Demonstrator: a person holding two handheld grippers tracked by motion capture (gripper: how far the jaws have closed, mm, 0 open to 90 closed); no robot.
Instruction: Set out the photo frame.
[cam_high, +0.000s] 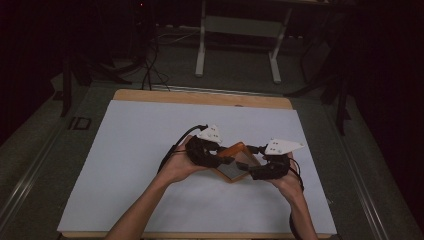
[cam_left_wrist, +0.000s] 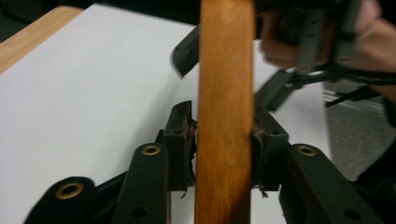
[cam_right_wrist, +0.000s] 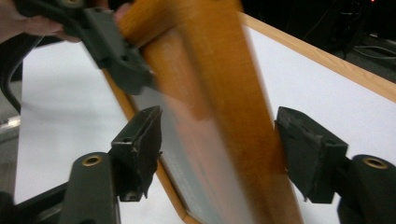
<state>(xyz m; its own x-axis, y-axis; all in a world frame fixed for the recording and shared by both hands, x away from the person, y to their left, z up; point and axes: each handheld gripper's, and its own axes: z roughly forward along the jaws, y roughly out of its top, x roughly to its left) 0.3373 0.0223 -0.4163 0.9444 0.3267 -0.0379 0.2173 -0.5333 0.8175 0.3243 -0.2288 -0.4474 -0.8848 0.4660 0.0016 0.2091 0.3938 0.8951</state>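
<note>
Left gripper clamps the wooden frame; right gripper gapes wide around it

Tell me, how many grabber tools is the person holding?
2. The left gripper is in the person's left hand, its fingers pinching the wooden frame. The right gripper is in the right hand, fingers apart around the frame.
</note>
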